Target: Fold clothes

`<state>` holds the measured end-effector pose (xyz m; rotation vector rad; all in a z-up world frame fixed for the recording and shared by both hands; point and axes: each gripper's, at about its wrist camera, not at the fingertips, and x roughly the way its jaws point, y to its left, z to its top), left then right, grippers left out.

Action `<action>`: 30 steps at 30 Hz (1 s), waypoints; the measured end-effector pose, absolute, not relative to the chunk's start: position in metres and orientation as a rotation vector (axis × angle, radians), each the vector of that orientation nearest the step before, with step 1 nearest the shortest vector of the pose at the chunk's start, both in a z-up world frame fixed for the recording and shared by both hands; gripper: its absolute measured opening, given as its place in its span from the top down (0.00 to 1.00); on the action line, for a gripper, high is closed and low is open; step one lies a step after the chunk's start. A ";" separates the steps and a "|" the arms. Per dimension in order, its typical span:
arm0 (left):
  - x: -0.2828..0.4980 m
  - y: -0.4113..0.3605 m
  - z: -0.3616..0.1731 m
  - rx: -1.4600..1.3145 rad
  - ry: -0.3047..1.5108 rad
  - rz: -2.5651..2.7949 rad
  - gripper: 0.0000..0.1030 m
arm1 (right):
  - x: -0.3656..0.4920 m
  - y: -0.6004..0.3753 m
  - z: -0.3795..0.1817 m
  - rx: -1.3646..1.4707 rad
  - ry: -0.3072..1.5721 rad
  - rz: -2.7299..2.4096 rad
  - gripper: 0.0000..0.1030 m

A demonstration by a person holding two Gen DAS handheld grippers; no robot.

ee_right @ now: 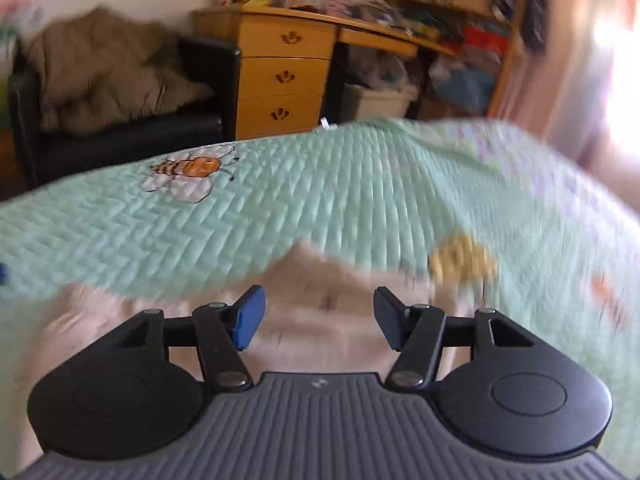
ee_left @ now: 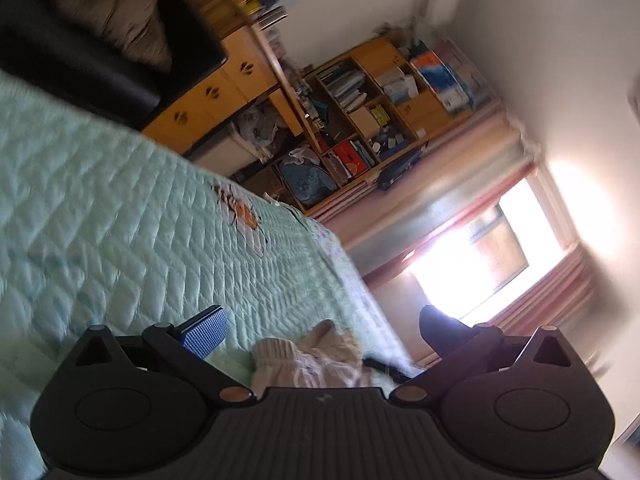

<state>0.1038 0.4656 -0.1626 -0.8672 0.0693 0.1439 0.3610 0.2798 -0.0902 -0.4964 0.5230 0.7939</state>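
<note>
Lying rumpled on the mint quilt (ee_right: 320,200), a cream ribbed garment (ee_right: 332,320); both hand-held grippers (ee_right: 318,322) spread, grasping nothing.

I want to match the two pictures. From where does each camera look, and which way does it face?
Left wrist: on the left gripper, rolled sideways, facing the wooden bookshelf and window; jaws wide apart.
Right wrist: on the right gripper, tilted down over the cream garment; jaws apart, empty.
Shared: mint-green quilted bedspread, its embroidered bee, yellow wooden drawers.
</note>
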 end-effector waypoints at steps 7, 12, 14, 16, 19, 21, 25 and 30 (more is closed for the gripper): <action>0.122 0.436 -0.142 -0.588 0.182 0.103 0.01 | 0.397 0.341 -0.121 -0.888 0.525 0.725 0.42; 0.112 0.459 -0.152 -0.727 0.158 0.128 0.01 | 0.426 0.334 -0.117 -0.736 0.571 0.703 0.33; 0.104 0.470 -0.157 -0.805 0.126 0.147 0.01 | 0.436 0.319 -0.111 -0.586 0.614 0.701 0.33; 0.096 0.480 -0.161 -0.871 0.095 0.176 0.01 | 0.429 0.296 -0.096 -0.419 0.603 0.686 0.33; 0.088 0.484 -0.159 -0.880 0.079 0.205 0.01 | 0.393 0.263 -0.072 -0.188 0.581 0.714 0.32; 0.082 0.482 -0.156 -0.858 0.063 0.222 0.01 | 0.345 0.257 -0.065 -0.183 0.586 0.825 0.32; 0.064 0.484 -0.153 -0.915 -0.034 0.298 0.01 | 0.244 0.281 -0.074 -0.424 0.529 1.027 0.32; 0.047 0.489 -0.151 -0.959 -0.088 0.348 0.01 | 0.180 0.333 -0.100 -0.638 0.447 0.980 0.32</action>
